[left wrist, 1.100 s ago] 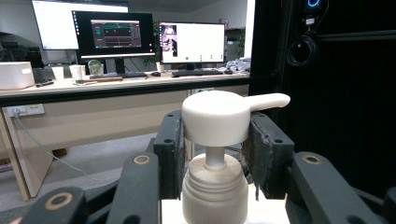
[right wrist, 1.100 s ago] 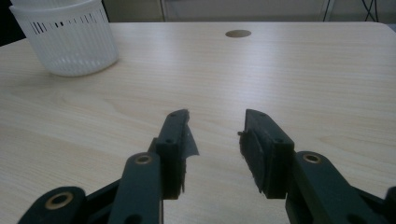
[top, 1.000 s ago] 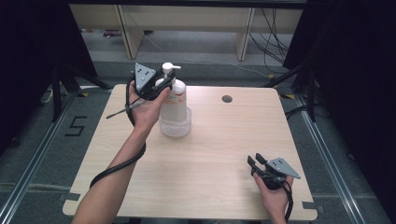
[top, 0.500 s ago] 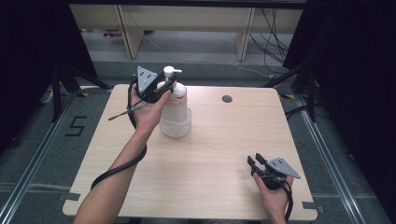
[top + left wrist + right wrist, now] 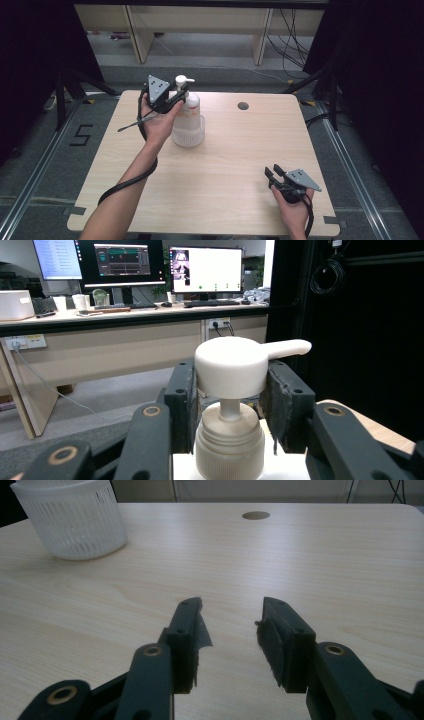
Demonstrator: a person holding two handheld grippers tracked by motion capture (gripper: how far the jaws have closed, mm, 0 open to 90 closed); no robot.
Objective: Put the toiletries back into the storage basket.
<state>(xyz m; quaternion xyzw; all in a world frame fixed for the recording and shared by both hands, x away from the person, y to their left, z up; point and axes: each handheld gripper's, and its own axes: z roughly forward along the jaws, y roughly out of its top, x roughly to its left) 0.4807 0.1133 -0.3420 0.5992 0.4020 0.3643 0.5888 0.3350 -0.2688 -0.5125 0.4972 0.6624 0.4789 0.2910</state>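
Item 1, left gripper [image 5: 176,98]: I have it raised at the far left of the table, jaws to either side of the pump head [image 5: 231,366] of the bottle. In the left gripper view both pads [image 5: 182,400] lie against the white cap, so I read this as a grasp on the pump head; taking it up there suggests lifting by the top, or steadying it for a press. The spout points to the right in that view, clear of the jaws.

Item 2, pump bottle [image 5: 190,107]: white, upright, standing inside the ribbed basket, collar just below the pads.

Item 3, ribbed white basket [image 5: 188,134]: left of centre on the table, holding the bottle's base; from the high view I cannot tell whether the base rests on its floor or has lifted.

Item 4, right gripper [image 5: 275,178]: resting at the near right corner, jaws parted with nothing between them, aimed across bare wood toward the basket [image 5: 72,522]. I judge it parked out of the way, free to brace the basket if it rises with the bottle.

Item 5, table [image 5: 235,150]: pale wood, a round cable hole [image 5: 243,106] toward the far edge.
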